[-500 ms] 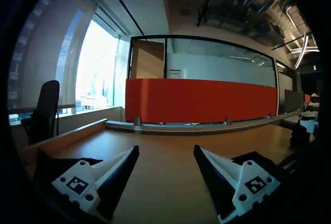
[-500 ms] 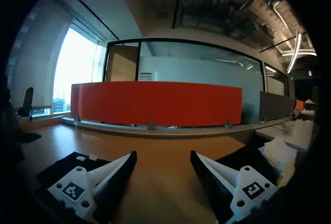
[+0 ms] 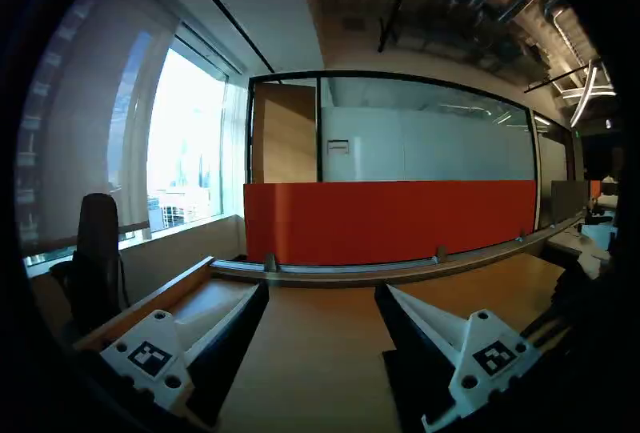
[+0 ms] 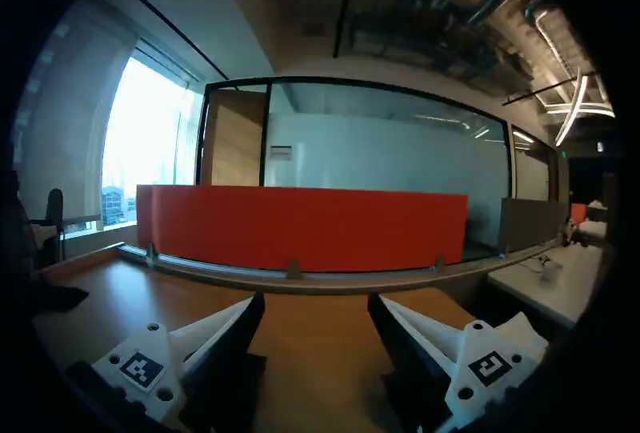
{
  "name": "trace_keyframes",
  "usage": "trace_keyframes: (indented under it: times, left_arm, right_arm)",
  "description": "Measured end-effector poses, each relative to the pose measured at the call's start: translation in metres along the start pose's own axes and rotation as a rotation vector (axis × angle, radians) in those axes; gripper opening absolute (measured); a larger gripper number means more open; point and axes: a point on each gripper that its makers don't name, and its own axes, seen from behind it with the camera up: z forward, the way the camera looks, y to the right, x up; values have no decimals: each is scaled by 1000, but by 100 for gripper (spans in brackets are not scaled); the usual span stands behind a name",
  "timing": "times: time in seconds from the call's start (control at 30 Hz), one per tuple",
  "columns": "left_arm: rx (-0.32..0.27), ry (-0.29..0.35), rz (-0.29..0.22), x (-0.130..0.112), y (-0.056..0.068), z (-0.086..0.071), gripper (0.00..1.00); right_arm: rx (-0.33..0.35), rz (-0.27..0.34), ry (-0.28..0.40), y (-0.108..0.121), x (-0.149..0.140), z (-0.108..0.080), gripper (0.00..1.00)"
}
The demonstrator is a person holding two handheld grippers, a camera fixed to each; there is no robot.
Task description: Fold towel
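The left gripper (image 3: 321,286) and right gripper (image 4: 315,297) hang above a desk (image 3: 320,353) that runs ahead to a partition (image 3: 384,221) standing along its far edge. Behind the partition rises a glass wall (image 3: 424,141), with a door (image 3: 284,133) at its left end. A window (image 3: 184,145) lines the room's left side, and a chair (image 3: 96,249) stands before it, left of the desk. In the right gripper view a side desk (image 4: 552,285) lies to the right, a lamp (image 4: 572,105) hangs high above it, and pipes (image 4: 448,9) run overhead.
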Motion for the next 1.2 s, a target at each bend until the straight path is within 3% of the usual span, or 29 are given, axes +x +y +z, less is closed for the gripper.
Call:
trace_keyframes:
  times: [0.27, 0.57, 0.97, 1.2]
  left_arm:
    - [-39, -45, 24, 12, 9, 1, 98]
    - [-133, -124, 97, 7, 26, -5, 98]
    - [-220, -197, 151, -10, 42, -13, 98]
    - [-296, -260, 179, -39, 59, -20, 98]
  right_arm:
    - [33, -32, -41, -9, 12, -2, 100]
    - [157, -116, -109, -35, 12, -10, 100]
    - [303, -173, -185, -60, 5, -25, 100]
    - [381, -214, -250, -75, -17, -33, 100]
